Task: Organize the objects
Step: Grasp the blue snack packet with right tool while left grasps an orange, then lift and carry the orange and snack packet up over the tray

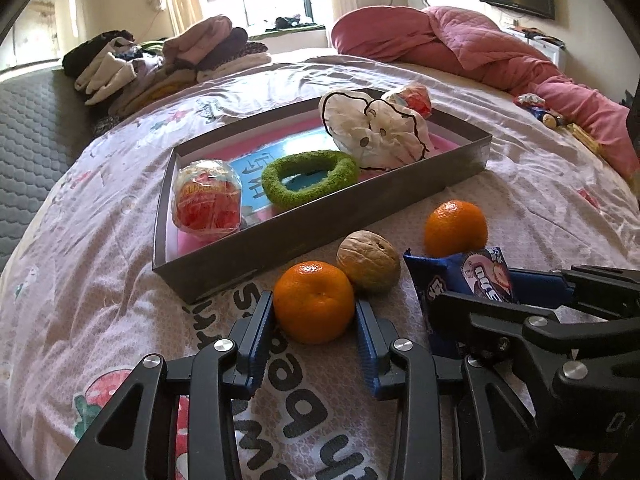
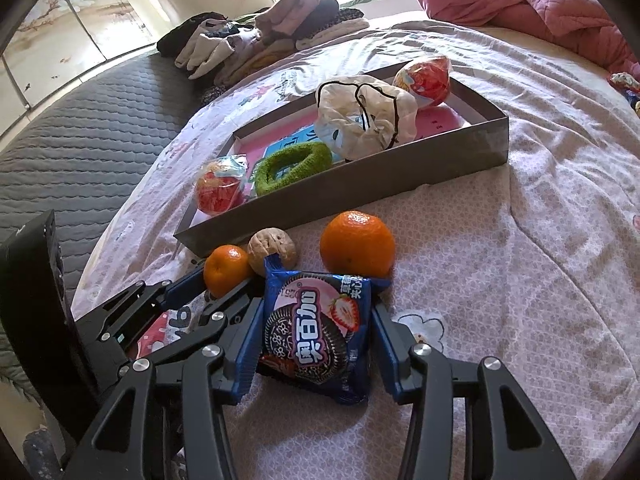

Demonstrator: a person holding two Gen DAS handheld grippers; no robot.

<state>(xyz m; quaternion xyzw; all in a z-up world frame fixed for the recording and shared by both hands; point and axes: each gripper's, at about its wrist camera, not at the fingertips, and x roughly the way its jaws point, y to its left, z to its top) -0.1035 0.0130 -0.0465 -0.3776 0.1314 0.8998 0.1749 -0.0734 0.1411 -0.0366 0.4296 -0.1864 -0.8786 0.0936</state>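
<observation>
From the left wrist view, the left gripper (image 1: 314,320) is seen low over the bed (image 1: 100,280), its fingers set on either side of the near orange (image 1: 314,302). The blue pads lie right at the fruit's flanks, but whether it is clamped cannot be told. A walnut (image 1: 368,261) is touching the orange on its far right. A second orange (image 1: 455,227) lies further right, near the tray (image 1: 320,228). The blue snack packet (image 1: 460,280) is seen at the right, with the right gripper (image 1: 500,296) around it. Inside the tray are held a red wrapped ball (image 1: 208,206) at the left, a green ring (image 1: 310,176) in the middle, a white crumpled bag (image 1: 374,128) further right and another red ball (image 1: 412,98) in the far corner.

From the right wrist view, the right gripper (image 2: 316,332) is seen with the packet (image 2: 316,332) lying flat on the bed (image 2: 520,280) between its fingers, which stand apart with a gap visible at the right pad. The larger orange (image 2: 357,244) is touching the packet's far right corner. The walnut (image 2: 272,250) and the smaller orange (image 2: 227,270) are seen at the far left, the latter between the left gripper's (image 2: 224,284) fingers. The tray (image 2: 360,184) lies beyond them.
</observation>
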